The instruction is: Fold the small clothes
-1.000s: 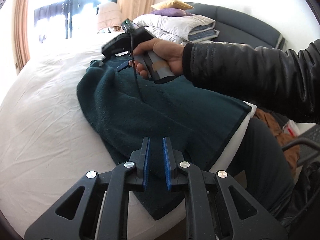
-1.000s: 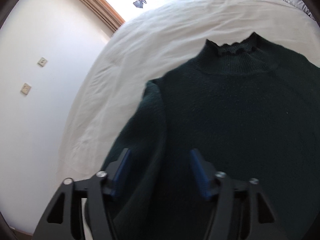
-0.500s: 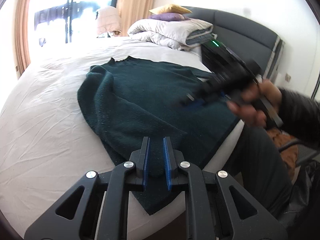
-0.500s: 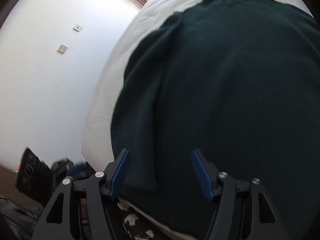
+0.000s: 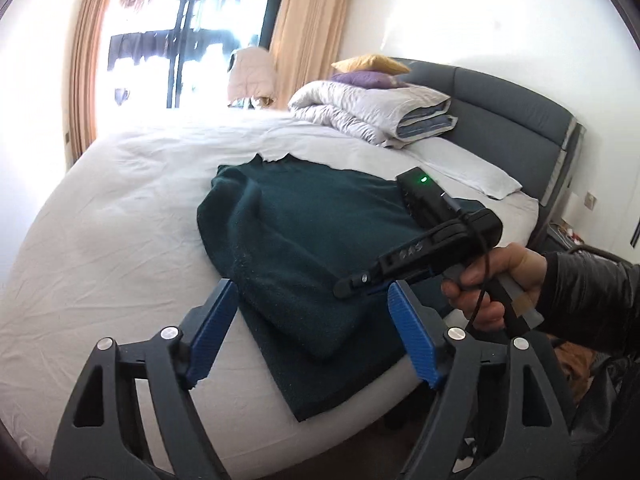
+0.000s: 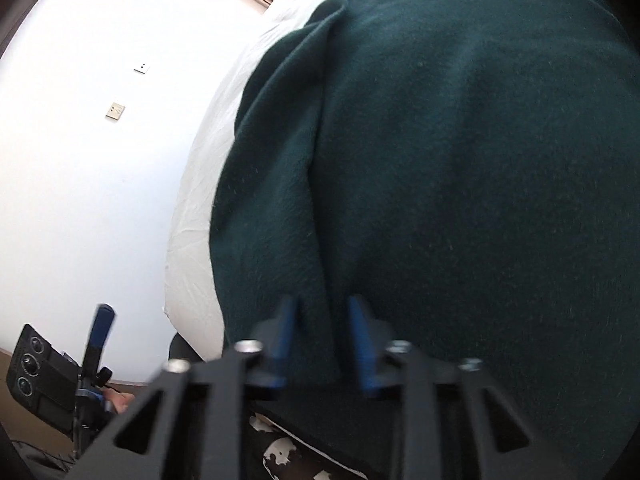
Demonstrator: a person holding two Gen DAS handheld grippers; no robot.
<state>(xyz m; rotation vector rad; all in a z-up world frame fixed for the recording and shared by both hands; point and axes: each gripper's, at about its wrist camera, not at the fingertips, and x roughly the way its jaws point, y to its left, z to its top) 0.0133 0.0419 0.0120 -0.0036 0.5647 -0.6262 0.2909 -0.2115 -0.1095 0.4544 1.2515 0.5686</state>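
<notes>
A dark green sweater point(image 5: 312, 232) lies flat on the white bed point(image 5: 120, 208), collar at the far end and hem hanging over the near edge. My left gripper point(image 5: 312, 332) hovers above the hem's left corner with its jaws opening wide and no cloth pressed between the pads. A hand holds my right gripper point(image 5: 352, 286) low over the hem's right part. In the right wrist view the sweater point(image 6: 460, 160) fills the frame. There my right gripper point(image 6: 324, 340) is closing, blurred, with a ridge of the fabric pinched between its blue pads.
A folded duvet with pillows point(image 5: 372, 112) lies by the grey headboard point(image 5: 500, 112). A bright window with curtains point(image 5: 180, 40) is behind the bed. A black jacket sleeve point(image 5: 592, 300) enters from the right. The white wall point(image 6: 80, 160) carries sockets.
My left jaws went from shut to wide open and the view drew back from the hem. My right gripper came from the sweater's upper part down to the near hem and narrowed onto fabric.
</notes>
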